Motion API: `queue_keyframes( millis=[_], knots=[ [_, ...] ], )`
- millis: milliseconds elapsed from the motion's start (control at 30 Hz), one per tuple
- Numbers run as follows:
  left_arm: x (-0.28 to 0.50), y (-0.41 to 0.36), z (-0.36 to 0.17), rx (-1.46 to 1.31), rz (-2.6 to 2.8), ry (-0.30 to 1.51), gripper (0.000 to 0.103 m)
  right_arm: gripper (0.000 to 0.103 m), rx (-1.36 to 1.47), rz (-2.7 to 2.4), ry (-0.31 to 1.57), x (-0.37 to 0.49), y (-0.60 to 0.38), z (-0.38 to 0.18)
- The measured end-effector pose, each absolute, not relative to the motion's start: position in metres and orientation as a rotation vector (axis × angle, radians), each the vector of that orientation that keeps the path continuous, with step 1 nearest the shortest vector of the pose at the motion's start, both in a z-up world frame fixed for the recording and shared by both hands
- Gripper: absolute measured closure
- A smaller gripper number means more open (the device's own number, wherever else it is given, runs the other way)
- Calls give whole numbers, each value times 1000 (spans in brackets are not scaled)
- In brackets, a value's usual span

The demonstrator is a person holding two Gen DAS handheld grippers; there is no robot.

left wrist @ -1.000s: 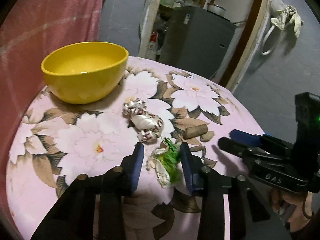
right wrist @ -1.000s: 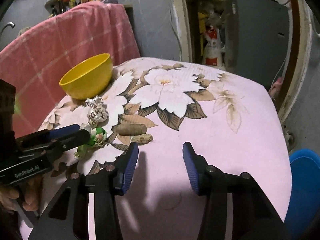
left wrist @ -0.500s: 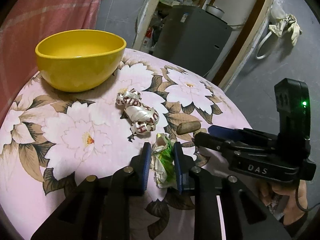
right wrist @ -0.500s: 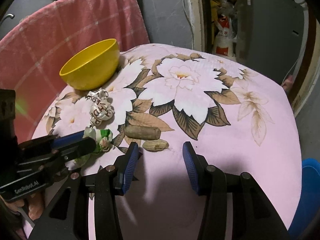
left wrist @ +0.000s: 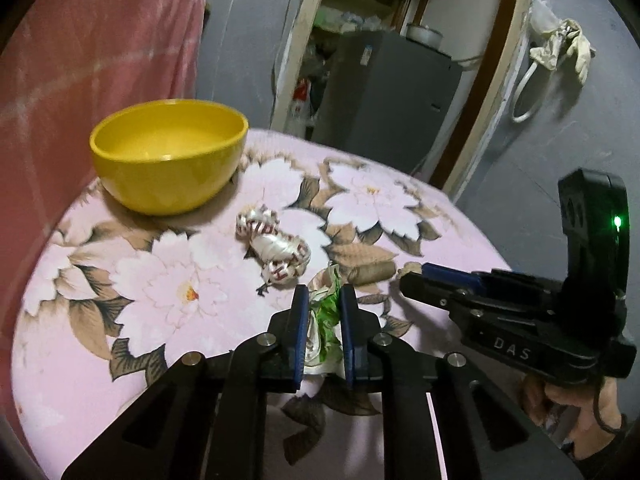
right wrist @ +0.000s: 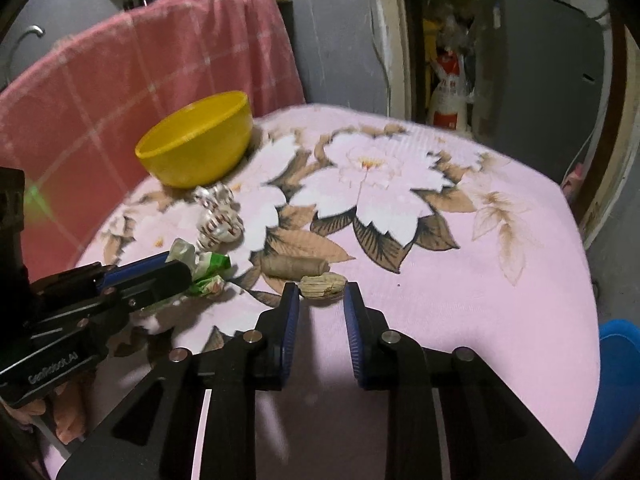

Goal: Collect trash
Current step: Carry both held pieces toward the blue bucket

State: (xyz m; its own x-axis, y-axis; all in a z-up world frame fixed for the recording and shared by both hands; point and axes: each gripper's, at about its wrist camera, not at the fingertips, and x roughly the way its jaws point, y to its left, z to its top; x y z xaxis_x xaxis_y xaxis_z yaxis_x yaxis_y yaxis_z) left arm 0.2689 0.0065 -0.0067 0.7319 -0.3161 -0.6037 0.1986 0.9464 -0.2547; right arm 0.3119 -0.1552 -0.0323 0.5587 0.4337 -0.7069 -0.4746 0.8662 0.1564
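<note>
Left tool (left wrist: 323, 334) closing, pads pinching green wrapper (left wrist: 326, 314) between them.

A home, floral tablecloth (right wrist: 500, 280), yellow bowl (left wrist: 168, 162), grey fridge (left wrist: 384, 92), pink towel (right wrist: 120, 76)

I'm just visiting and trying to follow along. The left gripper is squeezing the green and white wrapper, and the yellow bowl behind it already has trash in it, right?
Not quite. The left gripper does have the green and white wrapper between its closing jaws, but the yellow bowl looks empty. The left wrist view shows its bare inside.
</note>
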Motion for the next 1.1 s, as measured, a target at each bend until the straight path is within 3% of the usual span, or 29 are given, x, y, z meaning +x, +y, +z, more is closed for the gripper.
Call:
queue_keyframes(
  millis=[500,700,1100],
  knots=[
    [226,-26,52,-267,-333,401,91,82,-39,370,270,224,-223,52],
    [218,-67,80,-257,-428,311,91,82,5,230,158,192,-266,69],
    [231,-155,93,-246,-609,330,91,82,19,-2,93,172,-337,72]
  ],
)
